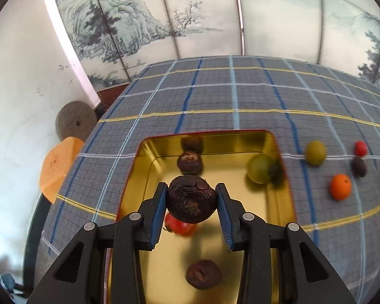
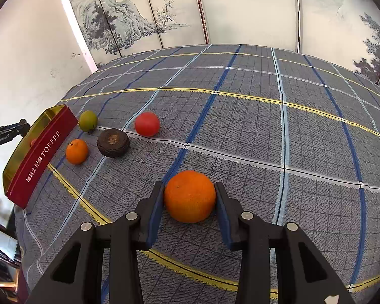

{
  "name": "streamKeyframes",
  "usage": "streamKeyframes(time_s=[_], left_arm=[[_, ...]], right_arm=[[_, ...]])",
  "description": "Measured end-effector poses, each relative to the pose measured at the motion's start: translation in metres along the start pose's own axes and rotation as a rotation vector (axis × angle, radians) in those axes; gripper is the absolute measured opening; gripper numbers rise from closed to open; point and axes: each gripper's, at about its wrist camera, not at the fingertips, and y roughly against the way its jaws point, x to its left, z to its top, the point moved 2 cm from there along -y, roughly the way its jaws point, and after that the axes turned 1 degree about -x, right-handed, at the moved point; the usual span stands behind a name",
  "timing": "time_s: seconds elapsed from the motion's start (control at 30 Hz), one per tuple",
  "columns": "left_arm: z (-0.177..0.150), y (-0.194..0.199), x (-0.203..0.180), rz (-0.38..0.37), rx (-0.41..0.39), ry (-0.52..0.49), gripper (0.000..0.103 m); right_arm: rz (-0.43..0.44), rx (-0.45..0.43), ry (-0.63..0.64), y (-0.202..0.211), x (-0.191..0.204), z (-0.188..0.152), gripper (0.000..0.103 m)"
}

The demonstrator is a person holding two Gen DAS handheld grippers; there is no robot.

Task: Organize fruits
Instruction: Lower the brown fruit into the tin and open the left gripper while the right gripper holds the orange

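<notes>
— Over the gold-lined rectangular toffee tin (image 1: 278, 149), which sat at the left edge of the checked blue-grey tablecloth (image 1: 215, 96), what did your left gripper (image 1: 191, 197) have?

— It was clenched on a dark brown wrinkled round fruit (image 1: 191, 198), hanging above the tin's floor, straight over a red fruit (image 1: 182, 226). The drop lay directly below me, nothing to reach for.

— And the right gripper (image 2: 190, 197)?

— Its pads sat against both sides of a smooth round orange (image 2: 190, 196) resting on the cloth; I judged it gripped. The tin lay well off to my left, its red long side (image 2: 41, 155) facing me, so that carry ran leftward past a smaller orange (image 2: 76, 151) and a dark brown disc-shaped fruit (image 2: 113, 142).

— Nearer hand?

— The left.
</notes>
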Motion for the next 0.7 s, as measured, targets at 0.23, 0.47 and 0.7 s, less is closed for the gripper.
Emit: streamKeyframes(time_s=[0.23,0.47,0.7], left_arm=[[0.012,-0.022,0.012,0.062,0.023,-0.002,0.040],[0.017,-0.037,0.024,0.098,0.051,-0.003,0.040],[0.017,-0.047,0.029,0.120,0.064,-0.005,0.040]], right_arm=[[-0.007,0.003,0.008,-0.001,0.002,0.000,0.036],[-0.014,0.005,0.016,-0.003,0.006,0.001,0.036],[-0.021,0.008,0.025,-0.004,0.009,0.001,0.036]])
